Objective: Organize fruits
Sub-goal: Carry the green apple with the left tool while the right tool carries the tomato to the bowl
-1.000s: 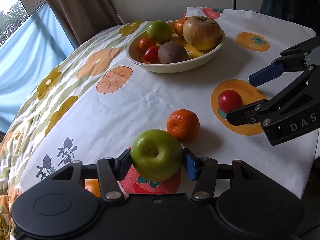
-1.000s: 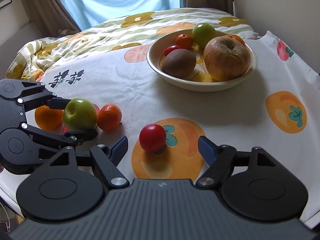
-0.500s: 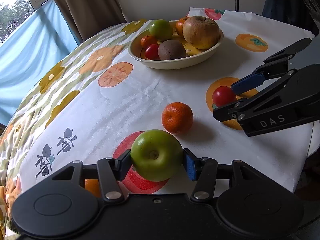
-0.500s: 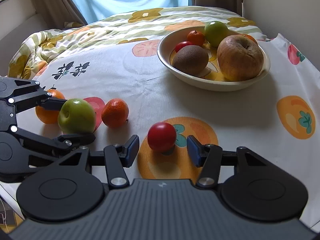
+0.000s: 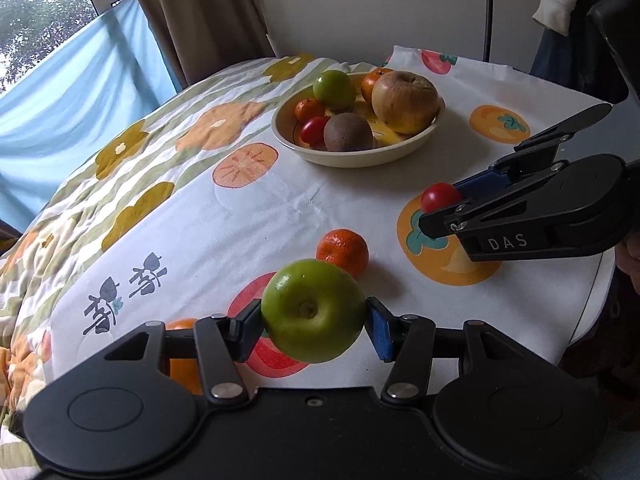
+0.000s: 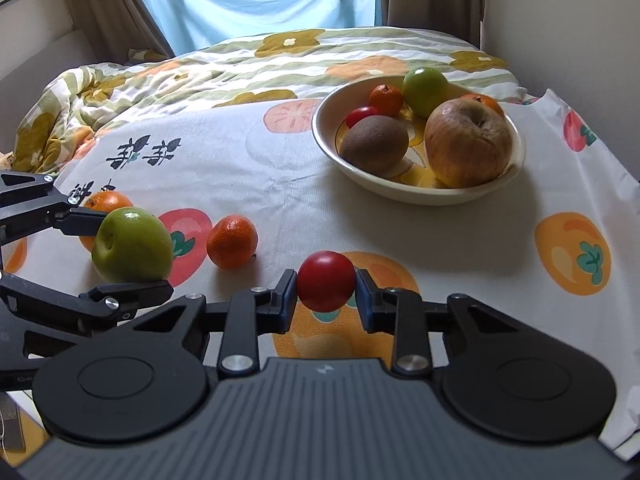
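My left gripper (image 5: 313, 326) is shut on a green apple (image 5: 313, 311) and holds it a little above the cloth; from the right wrist it shows at the left (image 6: 132, 245). My right gripper (image 6: 326, 296) has shut on a small red tomato (image 6: 326, 280), both blue pads pressing its sides, low over an orange print. That tomato (image 5: 440, 197) also shows in the left wrist view, between the right gripper's fingers. A cream bowl (image 6: 460, 196) at the back holds a big russet apple (image 6: 468, 146), a kiwi (image 6: 374, 143), a green apple, tangerines and a red tomato.
A loose tangerine (image 6: 232, 242) lies on the cloth between the two grippers. Another orange (image 6: 106, 202) sits behind the held apple. The fruit-print cloth (image 5: 192, 216) bunches up at the far left. Curtains and a wall stand behind the bowl.
The right gripper's jaws closed from wide apart onto the red tomato. The left gripper lifted a little with the green apple still in it.
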Demonstrator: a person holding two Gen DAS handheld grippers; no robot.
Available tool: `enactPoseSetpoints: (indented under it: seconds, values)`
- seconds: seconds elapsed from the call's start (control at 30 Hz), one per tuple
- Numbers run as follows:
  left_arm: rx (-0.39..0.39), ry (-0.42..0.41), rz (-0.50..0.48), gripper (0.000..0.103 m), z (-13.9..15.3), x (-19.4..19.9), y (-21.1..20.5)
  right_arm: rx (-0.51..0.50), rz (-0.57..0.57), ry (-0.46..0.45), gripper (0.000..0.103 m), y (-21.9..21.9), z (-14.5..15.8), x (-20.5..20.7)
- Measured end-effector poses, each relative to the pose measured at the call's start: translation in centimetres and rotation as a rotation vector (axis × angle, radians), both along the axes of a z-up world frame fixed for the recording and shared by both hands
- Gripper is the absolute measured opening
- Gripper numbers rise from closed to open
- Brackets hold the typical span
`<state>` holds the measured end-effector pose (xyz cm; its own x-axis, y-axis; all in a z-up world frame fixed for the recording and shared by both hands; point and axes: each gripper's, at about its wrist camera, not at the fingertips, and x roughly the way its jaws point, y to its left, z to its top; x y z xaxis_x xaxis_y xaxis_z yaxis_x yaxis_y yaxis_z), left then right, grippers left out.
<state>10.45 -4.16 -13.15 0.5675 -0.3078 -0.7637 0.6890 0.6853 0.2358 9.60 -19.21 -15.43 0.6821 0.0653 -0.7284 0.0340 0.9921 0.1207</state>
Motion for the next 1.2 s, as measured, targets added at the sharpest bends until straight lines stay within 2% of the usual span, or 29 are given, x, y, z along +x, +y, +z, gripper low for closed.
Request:
enactPoseSetpoints:
  seconds: [0.37, 0.7, 0.97, 1.2]
  values:
    - [-0.091, -0.010, 0.065, 0.058, 4.7, -1.4, -1.7, 0.002, 0.002, -0.006, 0.046, -2.4, 4.6, -1.5]
    - [-0.169, -0.032, 0.125, 0.058, 8.6, 0.4, -5.6, -0.015, 0.025, -0.058, 0.046, -7.4, 9.4, -0.2]
    - [-0.189, -0.018, 0.177, 0.058, 9.0, 4.3, -9.4, -0.009, 0.050, -0.085, 0.046, -12.1, 10.5, 3.2]
    - [-0.185, 0.009, 0.227, 0.058, 7.8, 8.9, -12.8, 0.012, 0.082, -0.078, 0.046, -15.8, 9.6, 7.3]
